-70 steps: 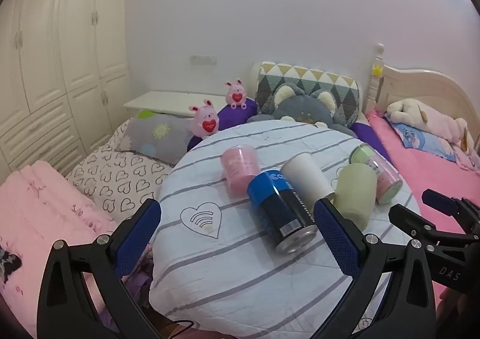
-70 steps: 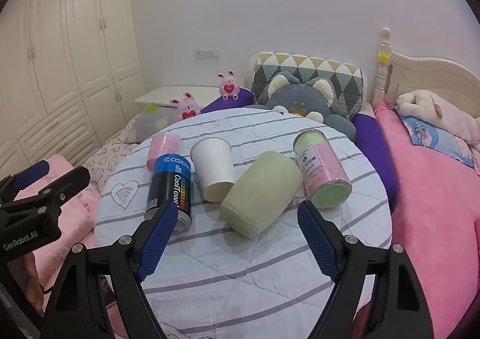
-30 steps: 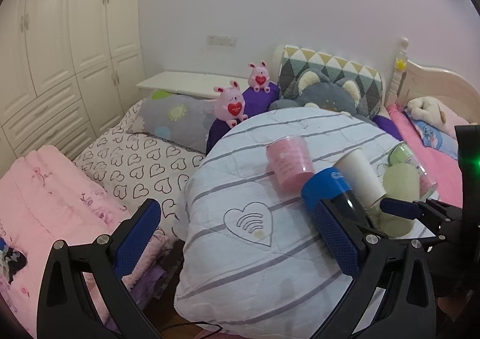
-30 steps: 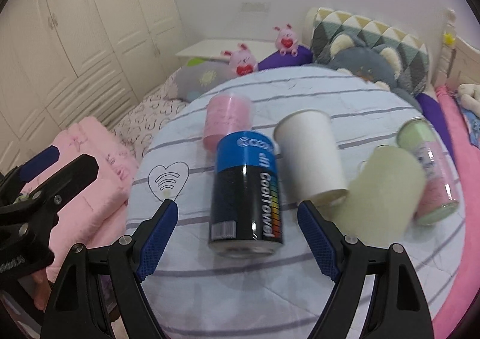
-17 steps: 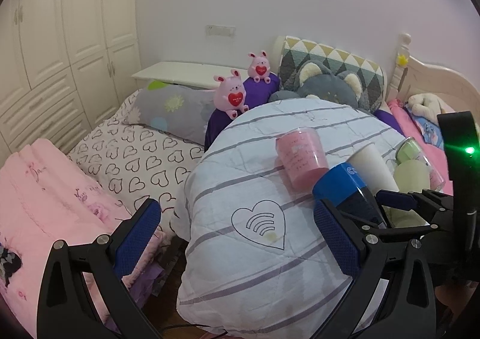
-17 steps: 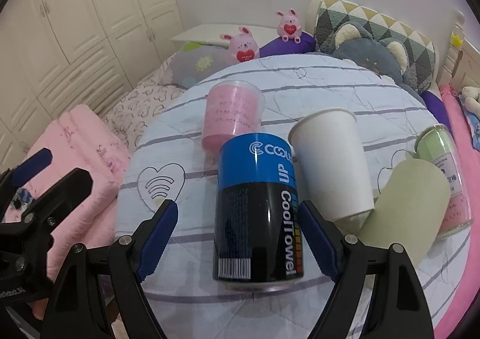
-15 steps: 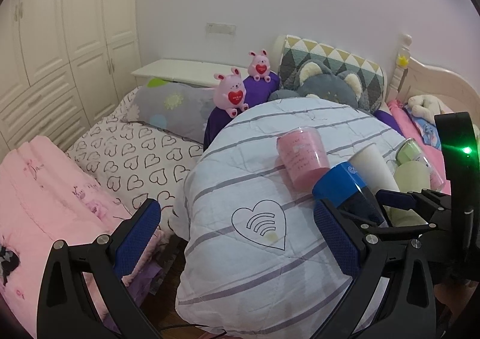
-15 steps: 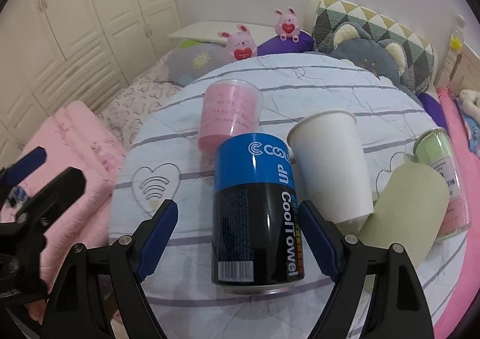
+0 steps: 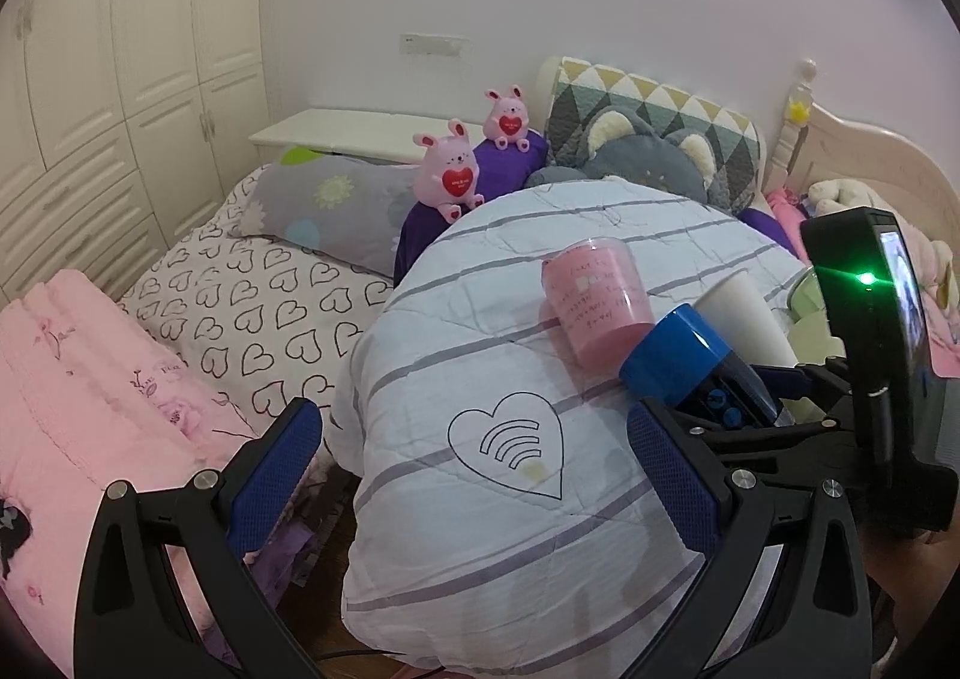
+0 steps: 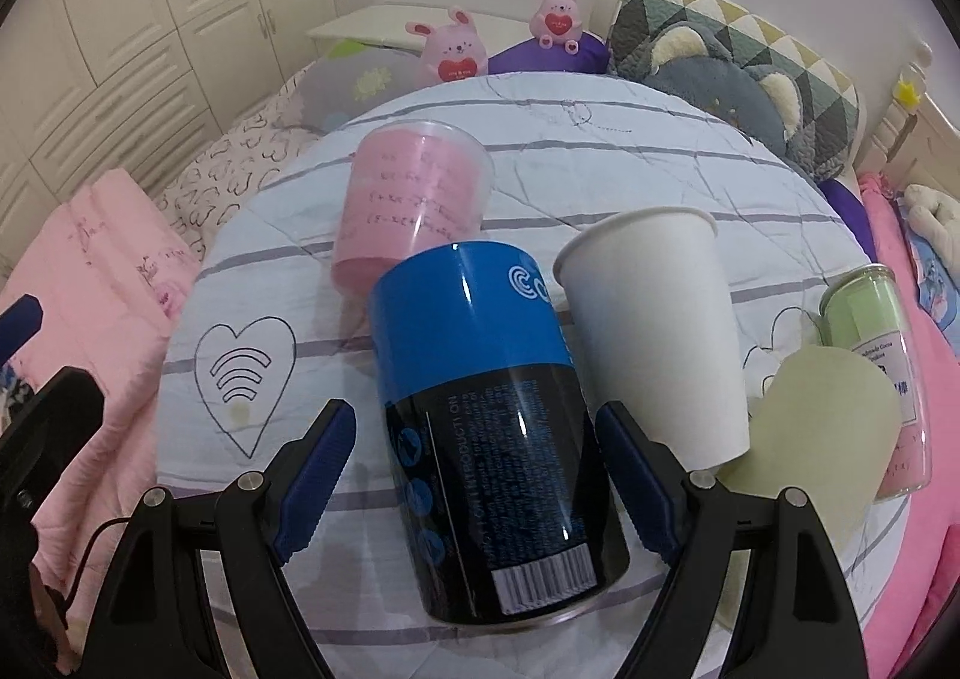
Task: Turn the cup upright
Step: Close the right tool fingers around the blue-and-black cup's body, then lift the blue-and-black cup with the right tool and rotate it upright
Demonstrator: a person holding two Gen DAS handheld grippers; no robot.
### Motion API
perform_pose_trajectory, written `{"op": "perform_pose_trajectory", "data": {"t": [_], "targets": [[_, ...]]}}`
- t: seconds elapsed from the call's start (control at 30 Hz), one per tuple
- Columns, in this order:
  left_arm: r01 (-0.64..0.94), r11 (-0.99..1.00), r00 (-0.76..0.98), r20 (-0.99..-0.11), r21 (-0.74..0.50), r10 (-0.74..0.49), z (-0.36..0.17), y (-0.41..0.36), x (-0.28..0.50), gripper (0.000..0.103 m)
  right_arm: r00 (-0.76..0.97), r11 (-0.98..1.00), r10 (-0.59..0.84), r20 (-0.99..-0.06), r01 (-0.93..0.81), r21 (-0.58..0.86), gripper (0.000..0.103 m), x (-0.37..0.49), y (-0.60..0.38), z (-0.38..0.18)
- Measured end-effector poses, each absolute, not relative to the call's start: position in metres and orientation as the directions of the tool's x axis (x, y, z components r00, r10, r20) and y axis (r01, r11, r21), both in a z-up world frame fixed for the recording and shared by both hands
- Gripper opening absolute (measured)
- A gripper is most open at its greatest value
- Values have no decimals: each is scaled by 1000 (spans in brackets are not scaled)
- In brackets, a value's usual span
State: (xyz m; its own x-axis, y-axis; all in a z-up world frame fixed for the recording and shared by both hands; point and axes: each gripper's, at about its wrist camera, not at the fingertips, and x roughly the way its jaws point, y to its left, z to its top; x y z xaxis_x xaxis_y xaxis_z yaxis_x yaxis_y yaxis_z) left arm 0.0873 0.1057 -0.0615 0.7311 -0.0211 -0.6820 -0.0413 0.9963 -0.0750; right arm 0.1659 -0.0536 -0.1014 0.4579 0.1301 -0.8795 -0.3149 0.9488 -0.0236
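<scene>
A blue-and-black can-shaped cup (image 10: 480,415) lies on its side on the round striped table (image 10: 600,150). My right gripper (image 10: 474,475) is open, with its blue pads on either side of the cup's lower half, not visibly touching it. The cup also shows in the left wrist view (image 9: 684,361), partly hidden behind the right gripper's body (image 9: 852,367). My left gripper (image 9: 474,469) is open and empty, low over the table's left front edge near the heart print (image 9: 510,451).
On the table also lie a pink cup (image 10: 414,205), a white paper cup (image 10: 654,331), a pale green cup (image 10: 816,427) and a green-and-pink jar (image 10: 882,355). Beds with pillows and plush toys (image 9: 450,178) surround the table. Wardrobes stand at left.
My right gripper has moved forward and down, so the blue-and-black cup now lies between its open fingers. My left gripper has drifted left, away from the cups.
</scene>
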Motion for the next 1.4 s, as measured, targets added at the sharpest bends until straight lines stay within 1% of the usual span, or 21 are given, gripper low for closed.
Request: {"op": "perform_pose_trajectory", "data": {"t": [0.23, 0.4, 0.5, 0.67, 0.83, 1.07, 1.23, 1.4], "targets": [[-41, 997, 720, -694, -70, -19, -65, 105, 90, 103, 418, 945, 142, -897, -327, -3, 83, 174, -53, -110], [-39, 997, 723, -691, -68, -19, -65, 105, 89, 103, 380, 944, 188, -906, -325, 60, 82, 176, -62, -117], [-37, 997, 725, -689, -63, -17, -64, 105, 89, 103, 382, 944, 208, -901, -320, 82, 71, 174, -66, -114], [-36, 997, 735, -677, -62, -16, -60, 100, 84, 103, 378, 939, 241, -894, -322, 117, 71, 168, -71, -109], [-28, 998, 753, -658, -60, -18, -49, 94, 77, 103, 416, 934, 271, -868, -330, 134, 70, 156, -77, -95], [-4, 997, 782, -622, -82, -48, -30, 83, 76, 103, 485, 928, 283, -827, -357, 108, 68, 146, -87, -54], [11, 997, 789, -612, -77, -56, -23, 75, 79, 103, 498, 926, 287, -818, -364, 103, 68, 149, -96, -47], [15, 996, 792, -607, -88, -66, -18, 69, 89, 103, 533, 920, 315, -785, -374, 116, 68, 150, -106, -34]]}}
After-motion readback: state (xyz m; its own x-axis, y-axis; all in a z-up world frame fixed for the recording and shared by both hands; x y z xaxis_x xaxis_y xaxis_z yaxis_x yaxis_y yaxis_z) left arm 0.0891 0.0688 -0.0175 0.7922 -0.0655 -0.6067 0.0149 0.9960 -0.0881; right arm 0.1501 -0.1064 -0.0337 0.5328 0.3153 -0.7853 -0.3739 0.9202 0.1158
